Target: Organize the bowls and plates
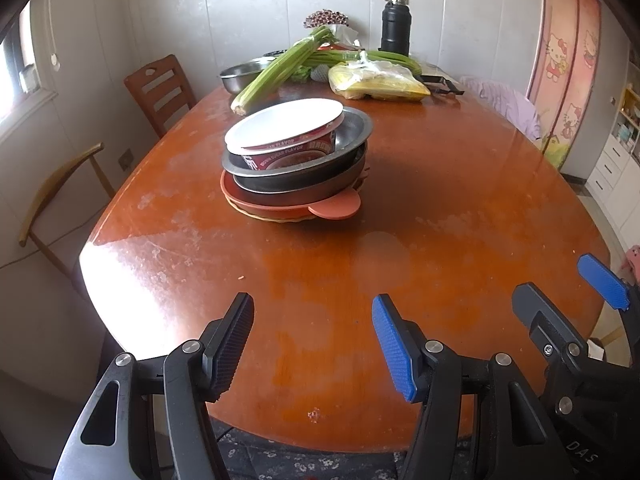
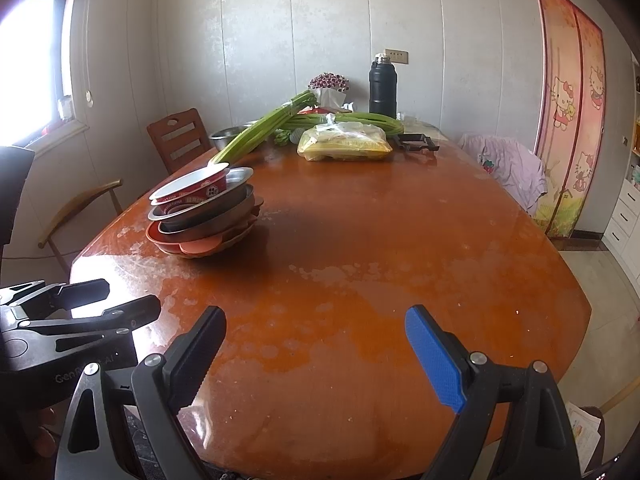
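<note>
A stack of dishes stands on the brown oval table [image 1: 440, 184] [image 2: 400, 240]. On top sits a red noodle bowl [image 1: 284, 132] [image 2: 192, 189] with a white inside, in a steel bowl [image 1: 352, 126] [image 2: 240, 178], over a darker pan [image 1: 304, 184] and an orange plate with a tab [image 1: 336, 208] [image 2: 200, 246]. My left gripper [image 1: 314, 346] [image 2: 120, 300] hangs open over the near table edge, well short of the stack, nothing between its fingers. My right gripper [image 2: 316, 354] [image 1: 560, 292] is open too, at the near edge to the right of the left one.
At the far end lie celery stalks [image 1: 280, 66] [image 2: 260, 128], a bagged yellow food pack [image 1: 376, 82] [image 2: 344, 144], a steel basin [image 1: 240, 76], a black flask [image 1: 396, 26] [image 2: 383, 86] and a peeler [image 2: 416, 142]. Chairs [image 1: 160, 88] stand on the left, a cloth-draped one [image 2: 508, 164] on the right.
</note>
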Action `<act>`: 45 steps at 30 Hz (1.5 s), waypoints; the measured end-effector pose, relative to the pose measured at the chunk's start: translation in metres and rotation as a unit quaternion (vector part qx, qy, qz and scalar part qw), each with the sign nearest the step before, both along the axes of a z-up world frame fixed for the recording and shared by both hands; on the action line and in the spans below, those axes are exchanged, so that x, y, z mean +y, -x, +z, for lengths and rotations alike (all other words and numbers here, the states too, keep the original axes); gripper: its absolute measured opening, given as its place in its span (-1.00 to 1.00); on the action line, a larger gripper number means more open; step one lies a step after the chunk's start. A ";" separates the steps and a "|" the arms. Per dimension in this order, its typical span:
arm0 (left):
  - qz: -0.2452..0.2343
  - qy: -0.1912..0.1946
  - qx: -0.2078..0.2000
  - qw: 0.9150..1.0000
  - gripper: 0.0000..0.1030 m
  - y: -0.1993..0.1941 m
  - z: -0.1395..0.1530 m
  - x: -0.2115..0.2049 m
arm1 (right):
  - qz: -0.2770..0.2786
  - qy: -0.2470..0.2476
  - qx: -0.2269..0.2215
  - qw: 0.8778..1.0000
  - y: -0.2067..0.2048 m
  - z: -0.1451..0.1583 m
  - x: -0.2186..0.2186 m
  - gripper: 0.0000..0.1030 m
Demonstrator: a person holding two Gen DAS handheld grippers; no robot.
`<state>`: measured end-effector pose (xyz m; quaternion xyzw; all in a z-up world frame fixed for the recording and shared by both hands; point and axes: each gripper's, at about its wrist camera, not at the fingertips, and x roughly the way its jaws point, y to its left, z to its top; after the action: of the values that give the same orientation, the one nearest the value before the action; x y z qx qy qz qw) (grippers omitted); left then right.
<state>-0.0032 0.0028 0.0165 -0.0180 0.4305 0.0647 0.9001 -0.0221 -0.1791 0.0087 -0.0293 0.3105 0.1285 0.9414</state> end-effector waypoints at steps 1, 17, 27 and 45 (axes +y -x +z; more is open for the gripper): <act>-0.001 0.000 0.000 1.000 0.23 0.000 0.000 0.000 | 0.001 0.000 0.001 1.000 0.000 0.000 0.000 0.76; -0.002 -0.003 0.004 1.000 0.23 0.000 0.000 -0.002 | 0.000 0.001 0.003 1.000 0.001 0.002 0.000 0.76; 0.000 -0.001 0.010 1.000 0.23 -0.004 -0.003 0.000 | -0.004 0.002 -0.004 1.000 -0.001 0.004 0.000 0.76; -0.002 -0.007 0.013 1.000 0.23 -0.003 -0.003 -0.003 | -0.003 0.008 0.002 1.000 -0.002 0.001 0.003 0.76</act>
<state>-0.0002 -0.0002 0.0132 -0.0100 0.4415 0.0665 0.8947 -0.0196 -0.1766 0.0092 -0.0352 0.3134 0.1234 0.9409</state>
